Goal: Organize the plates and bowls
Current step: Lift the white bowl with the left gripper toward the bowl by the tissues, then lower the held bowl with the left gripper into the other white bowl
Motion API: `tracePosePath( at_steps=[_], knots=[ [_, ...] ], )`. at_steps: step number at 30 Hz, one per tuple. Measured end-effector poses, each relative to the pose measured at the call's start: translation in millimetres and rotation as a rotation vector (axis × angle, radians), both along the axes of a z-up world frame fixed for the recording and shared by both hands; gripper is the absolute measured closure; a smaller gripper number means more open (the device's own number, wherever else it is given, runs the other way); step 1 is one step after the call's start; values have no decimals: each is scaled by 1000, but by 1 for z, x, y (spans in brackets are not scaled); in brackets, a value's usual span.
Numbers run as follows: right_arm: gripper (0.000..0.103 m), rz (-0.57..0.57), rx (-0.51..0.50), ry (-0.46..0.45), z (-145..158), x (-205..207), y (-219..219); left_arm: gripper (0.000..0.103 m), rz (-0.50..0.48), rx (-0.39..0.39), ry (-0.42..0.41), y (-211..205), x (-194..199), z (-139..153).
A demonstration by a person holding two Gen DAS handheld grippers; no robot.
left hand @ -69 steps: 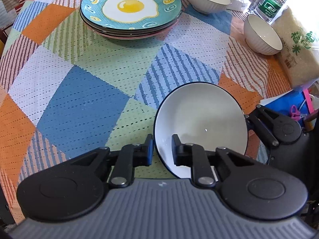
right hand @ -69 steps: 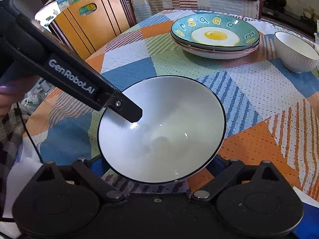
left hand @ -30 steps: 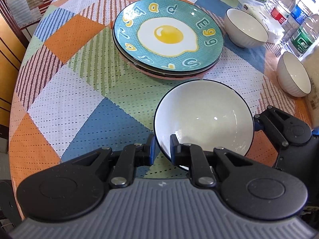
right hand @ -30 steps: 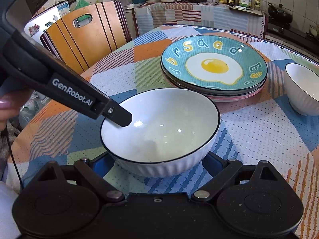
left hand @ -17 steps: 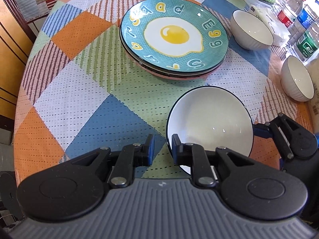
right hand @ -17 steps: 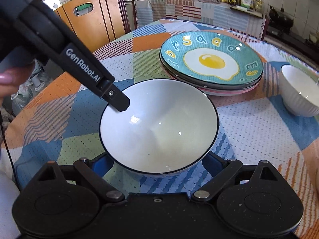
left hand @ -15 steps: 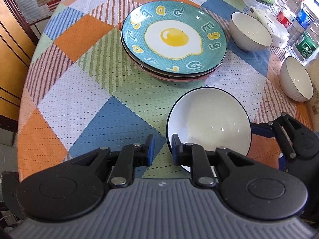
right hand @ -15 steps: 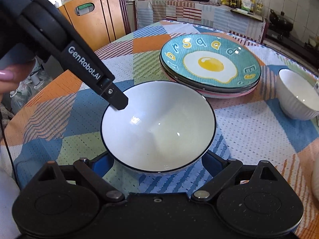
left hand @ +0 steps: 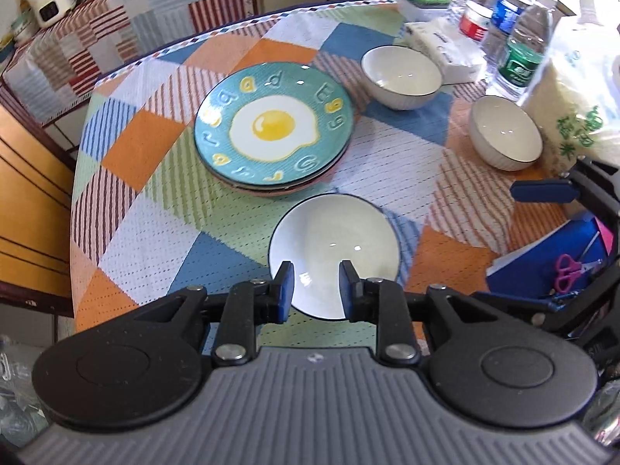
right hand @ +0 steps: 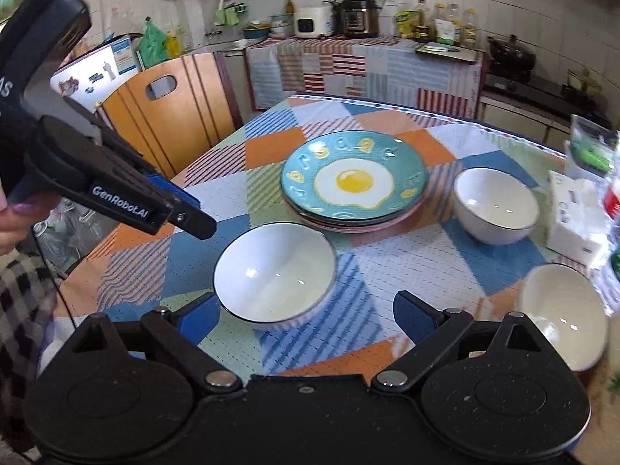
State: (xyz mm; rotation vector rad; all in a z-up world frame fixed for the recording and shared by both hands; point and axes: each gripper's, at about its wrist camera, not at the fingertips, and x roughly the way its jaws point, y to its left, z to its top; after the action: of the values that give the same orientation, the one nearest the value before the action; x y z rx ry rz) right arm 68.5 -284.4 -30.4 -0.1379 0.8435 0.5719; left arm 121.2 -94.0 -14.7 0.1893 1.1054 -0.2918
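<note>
Patchwork cloth in orange, blue and green covers the round tabletop (left hand: 128,209), with a kitchen counter and a wooden chair behind it. One white bowl with a dark rim (left hand: 333,246) sits upright on the cloth, just in front of a stack of plates topped by the teal fried-egg plate (left hand: 273,128). Two more white bowls stand apart from it: one (left hand: 401,75) beside a tissue pack (left hand: 445,50), another (left hand: 505,137) near the water bottles (left hand: 519,50) and a bag of rice (left hand: 581,116).

Neither tool holds anything. The left tool (left hand: 316,286) hovers above the near rim of the front bowl, jaws parted and clear of it. The right tool (right hand: 306,317) stands wide open, its left pad just beside that bowl's wall and its right pad well off to the side.

The bowls are not yet nested, so the likely next step is to fetch one of the far bowls. The risks follow from the clutter: a reach towards the bowl by the bottles could knock a bottle over or drag the rice bag. A pinch on a thin glazed rim may slip, letting the bowl tip and strike the plate stack. Lowering one bowl into another off-centre could chip a rim, and the loose cloth may bunch if a bowl is pushed instead of lifted.
</note>
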Motion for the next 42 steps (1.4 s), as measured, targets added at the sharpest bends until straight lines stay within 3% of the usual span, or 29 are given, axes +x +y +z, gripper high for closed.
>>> tracePosePath(
  at_steps=[5, 13, 19, 27, 37, 42],
  knots=[
    [5, -72, -94, -21, 17, -2, -23, 72, -64, 41, -36, -27, -5, 19],
    [5, -221, -96, -61, 18, 0, -67, 62, -97, 12, -31, -63, 5, 25],
    [5, -378, -52, -40, -11, 10, -90, 62, -87, -34, -5, -89, 25, 12],
    [5, -573, 22, -43, -56, 17, -111, 60, -102, -38, 1, -127, 51, -16],
    [5, -693, 112, -19, -97, 39, -111, 60, -106, -107, 30, -176, 86, -53],
    [5, -765, 103, -39, -110, 54, -103, 60, -106, -141, 57, -193, 99, -70]
  ],
)
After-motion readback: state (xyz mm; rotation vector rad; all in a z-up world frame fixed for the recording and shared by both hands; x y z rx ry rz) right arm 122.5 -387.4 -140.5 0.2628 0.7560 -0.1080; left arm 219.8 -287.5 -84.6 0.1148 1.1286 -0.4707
